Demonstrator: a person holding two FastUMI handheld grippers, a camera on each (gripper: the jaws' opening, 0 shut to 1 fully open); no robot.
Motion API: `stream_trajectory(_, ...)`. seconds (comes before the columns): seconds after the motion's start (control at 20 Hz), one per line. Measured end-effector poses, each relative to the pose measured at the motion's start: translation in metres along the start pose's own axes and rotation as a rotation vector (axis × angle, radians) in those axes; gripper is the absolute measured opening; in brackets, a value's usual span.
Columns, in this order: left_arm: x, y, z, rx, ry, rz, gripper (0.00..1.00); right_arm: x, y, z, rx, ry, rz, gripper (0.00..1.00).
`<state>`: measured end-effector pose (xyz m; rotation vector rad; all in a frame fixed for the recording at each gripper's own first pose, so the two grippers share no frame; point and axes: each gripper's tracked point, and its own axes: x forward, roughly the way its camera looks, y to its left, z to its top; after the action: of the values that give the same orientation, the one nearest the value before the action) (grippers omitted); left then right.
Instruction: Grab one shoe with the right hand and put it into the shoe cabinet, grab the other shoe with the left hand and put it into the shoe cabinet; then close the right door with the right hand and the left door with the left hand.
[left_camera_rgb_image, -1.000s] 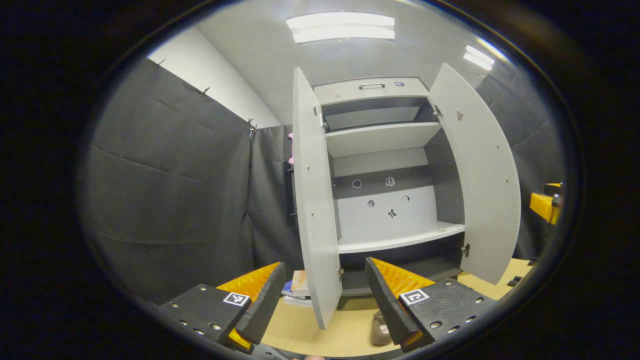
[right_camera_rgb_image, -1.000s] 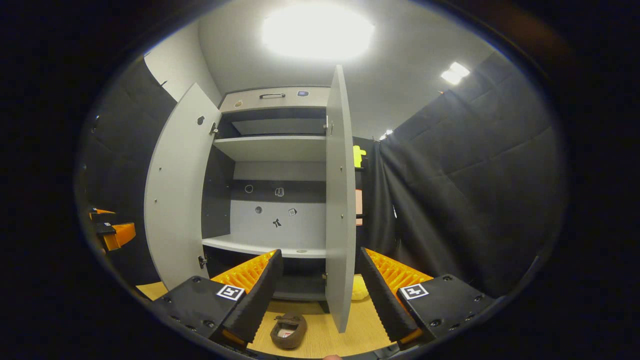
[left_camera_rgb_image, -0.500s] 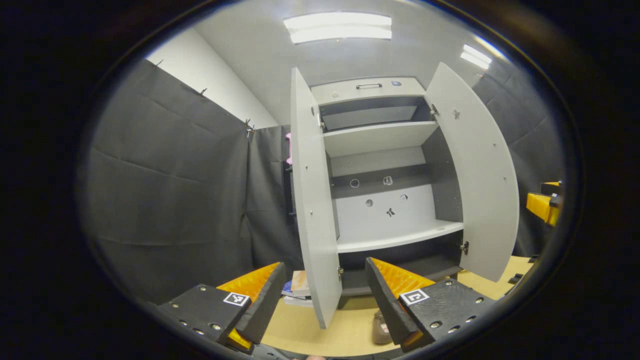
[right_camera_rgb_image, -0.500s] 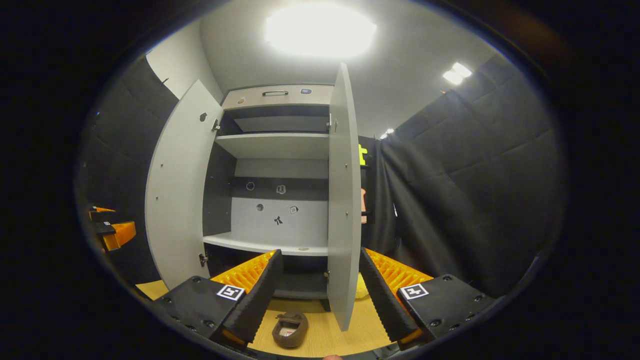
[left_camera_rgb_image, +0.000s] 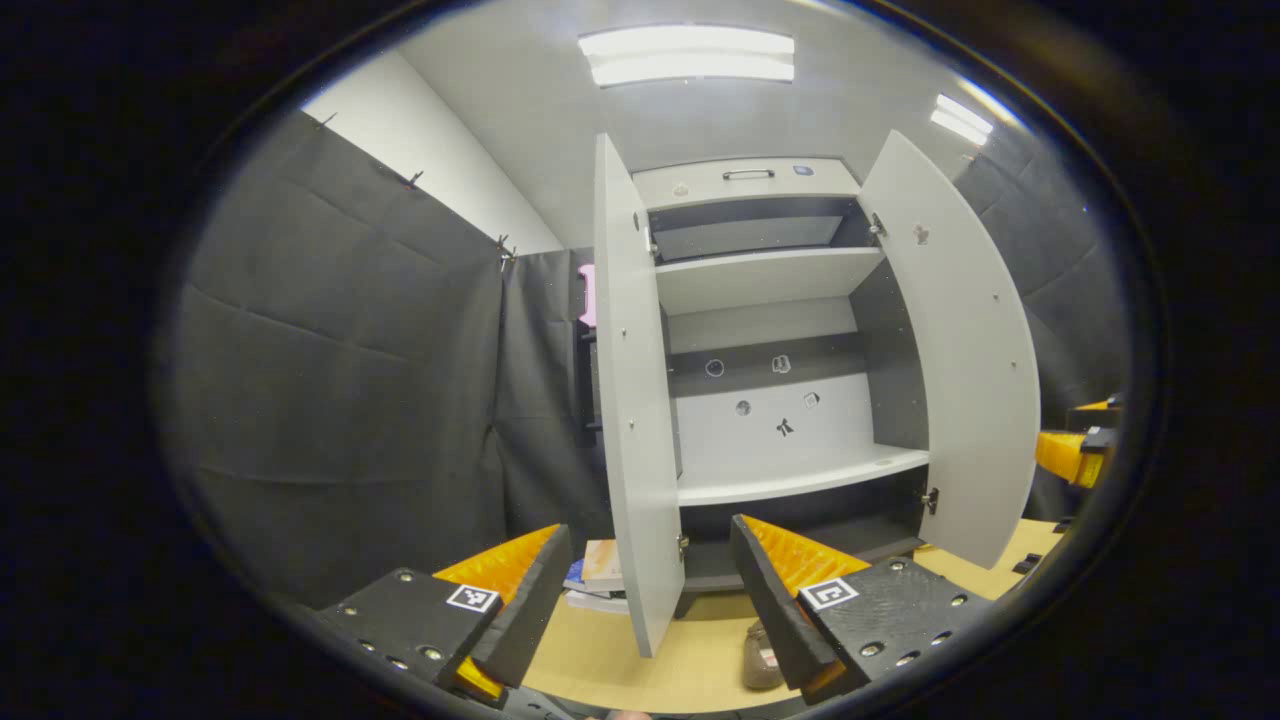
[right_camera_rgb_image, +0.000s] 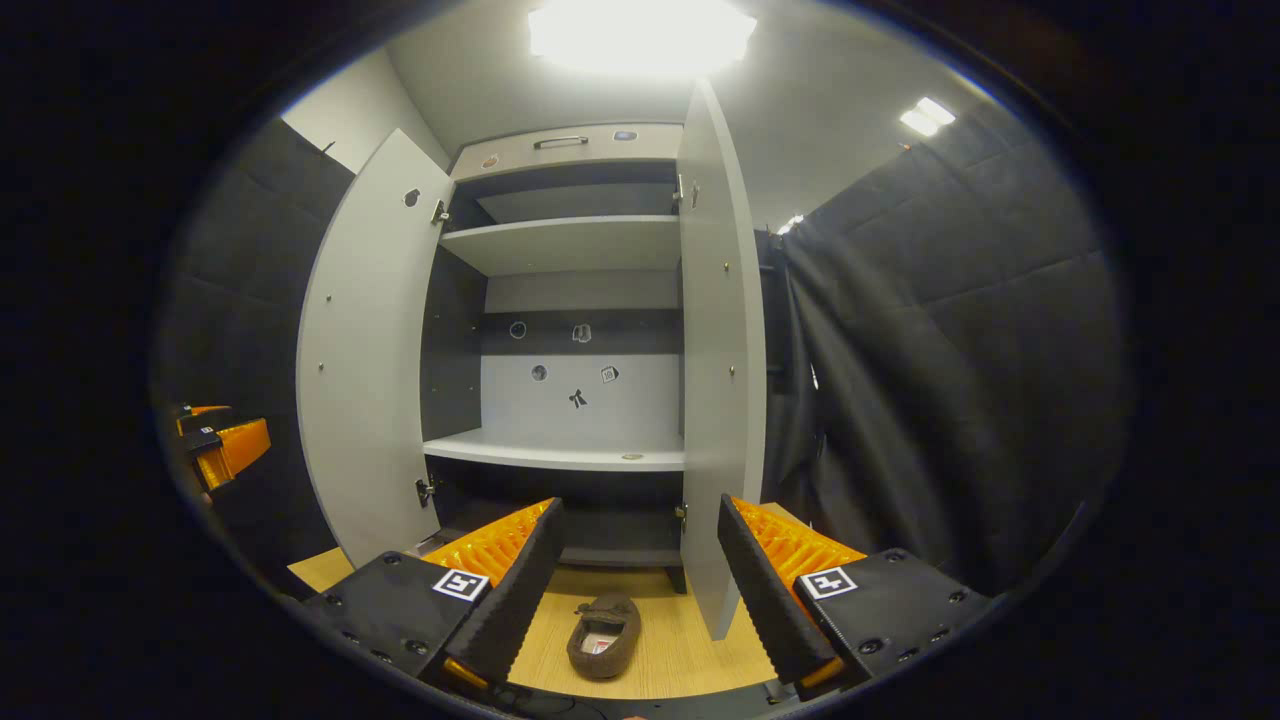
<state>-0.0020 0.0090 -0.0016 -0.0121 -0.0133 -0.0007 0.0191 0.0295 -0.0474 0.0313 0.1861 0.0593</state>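
Note:
A grey shoe cabinet (left_camera_rgb_image: 770, 330) (right_camera_rgb_image: 570, 330) stands with both doors swung wide; its shelves hold no shoes. A brown slipper-like shoe (right_camera_rgb_image: 604, 636) lies on the wooden floor in front of the cabinet, below and between my right gripper's fingers; the right gripper (right_camera_rgb_image: 635, 590) is open above it, not touching. In the left gripper view a brown shoe (left_camera_rgb_image: 760, 657) peeks out beside the right finger, mostly hidden. My left gripper (left_camera_rgb_image: 645, 600) is open and holds nothing, with the left door's edge (left_camera_rgb_image: 635, 420) between its fingers farther off. The other gripper shows at each view's side (left_camera_rgb_image: 1075, 450) (right_camera_rgb_image: 225, 450).
The right door (right_camera_rgb_image: 715, 380) hangs open just ahead of the right gripper. A small stack of books (left_camera_rgb_image: 597, 578) lies on the floor left of the cabinet. Black cloth walls close in on both sides.
The right gripper has tipped downward and moved a little forward, so the shoe shows fuller between its fingers. The left gripper has barely shifted.

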Motion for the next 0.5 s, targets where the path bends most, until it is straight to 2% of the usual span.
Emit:
stream_trajectory(0.1, 0.0, 0.003, -0.001, 0.01, -0.001, 0.01, 0.93, 0.012, 0.006, -0.016, 0.011, 0.047, 0.025, 0.97)
stream_trajectory(0.15, 0.001, 0.005, -0.003, 0.014, 0.0, 0.018, 1.0, 0.018, 0.008, -0.023, 0.006, 0.062, 0.038, 0.97)
stream_trajectory(0.3, 0.004, 0.011, -0.009, 0.007, 0.013, 0.044, 1.0, 0.04, 0.024, -0.047, -0.02, 0.121, 0.084, 0.97)
stream_trajectory(0.35, 0.007, 0.012, -0.011, 0.004, 0.014, 0.052, 0.93, 0.049, 0.031, -0.055, -0.024, 0.141, 0.103, 0.97)
stream_trajectory(0.4, 0.009, 0.013, -0.012, 0.005, 0.016, 0.059, 1.0, 0.055, 0.035, -0.063, -0.029, 0.156, 0.116, 0.98)
stream_trajectory(0.5, 0.013, 0.016, -0.017, 0.018, 0.031, 0.073, 1.0, 0.07, 0.044, -0.082, -0.04, 0.195, 0.132, 0.98)
